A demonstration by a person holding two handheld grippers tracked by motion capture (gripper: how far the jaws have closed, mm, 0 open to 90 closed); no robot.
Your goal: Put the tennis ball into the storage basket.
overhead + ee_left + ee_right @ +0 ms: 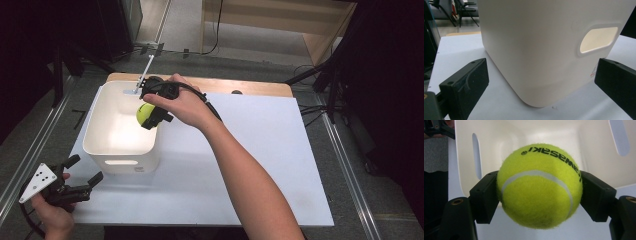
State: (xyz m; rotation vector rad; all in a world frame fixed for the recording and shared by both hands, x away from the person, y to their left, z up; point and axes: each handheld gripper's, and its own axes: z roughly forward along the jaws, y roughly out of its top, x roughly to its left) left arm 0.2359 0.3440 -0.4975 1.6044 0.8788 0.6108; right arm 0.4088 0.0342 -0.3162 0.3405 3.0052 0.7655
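The right gripper (pixel 151 116) clenches the fuzzy yellow-green tennis ball (pixel 145 113) between its jaws, above the white plastic bin's (pixel 107 150) right rim.

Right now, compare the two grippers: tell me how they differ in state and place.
The right gripper is shut on a yellow ball and held over the white bin; the left gripper is open and holds nothing. The right hangs above the bin's right rim; the left sits low at the bin's near left corner, outside it. Both have black jaws and are hand-held.
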